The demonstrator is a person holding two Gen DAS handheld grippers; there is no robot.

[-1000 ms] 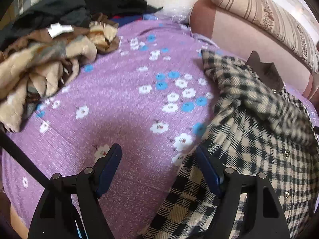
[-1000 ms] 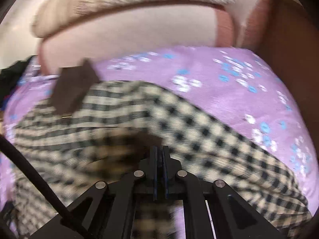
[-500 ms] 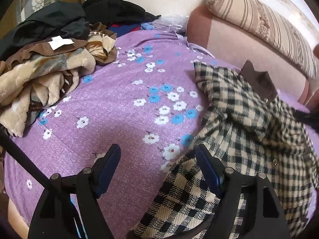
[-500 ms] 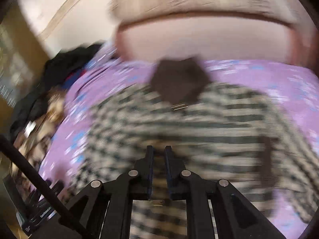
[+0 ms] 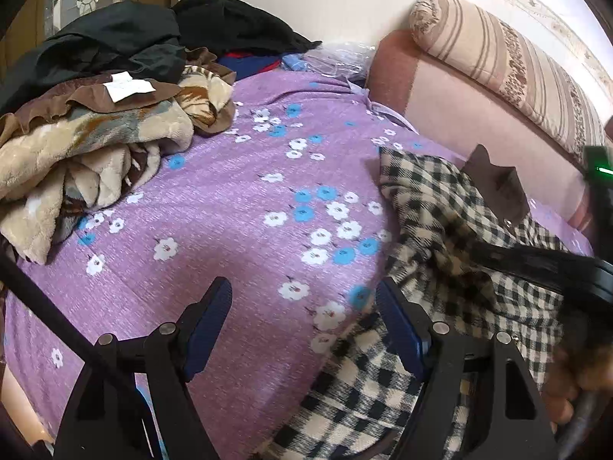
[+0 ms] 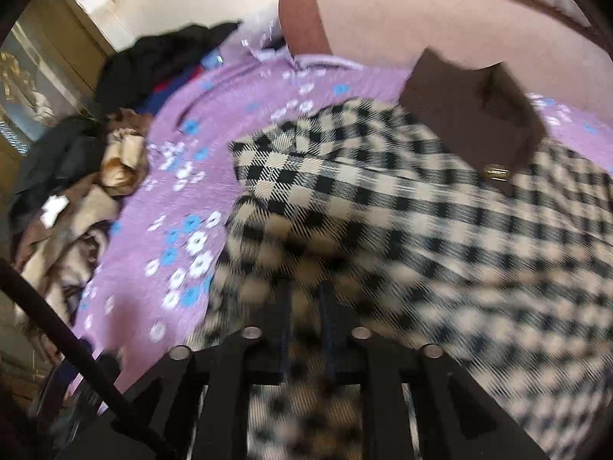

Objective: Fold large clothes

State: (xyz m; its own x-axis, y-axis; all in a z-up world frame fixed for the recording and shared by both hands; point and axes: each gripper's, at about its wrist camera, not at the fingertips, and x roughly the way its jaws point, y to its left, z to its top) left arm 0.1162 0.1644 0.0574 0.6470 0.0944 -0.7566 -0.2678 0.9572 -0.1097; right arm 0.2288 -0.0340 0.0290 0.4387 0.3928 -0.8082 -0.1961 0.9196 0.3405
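A black-and-cream checked shirt [image 5: 440,207] with a brown collar [image 5: 494,184] lies on the purple flowered bedspread [image 5: 230,191]; one sleeve is folded over its body. My left gripper [image 5: 302,299] hangs open above the shirt's left edge, holding nothing. In the right wrist view, which is blurred, my right gripper [image 6: 306,295] hovers low over the checked shirt [image 6: 421,211] below the collar [image 6: 475,111]. Its jaws are opening, a narrow gap shows between them, and I cannot tell whether cloth is still in it. The right tool's black frame [image 5: 555,272] reaches in over the shirt, with a hand [image 5: 574,383] behind it.
A heap of beige and brown blankets [image 5: 76,145] and dark clothes [image 5: 126,42] fills the bed's far left. A pink headboard [image 5: 459,107] with a striped bolster [image 5: 517,57] runs behind the shirt. Bare bedspread [image 6: 172,199] lies between heap and shirt.
My right gripper swung left across the shirt and its jaws went from shut to slightly apart. Its frame has come into the left wrist view. The left gripper stayed open and nearly still.
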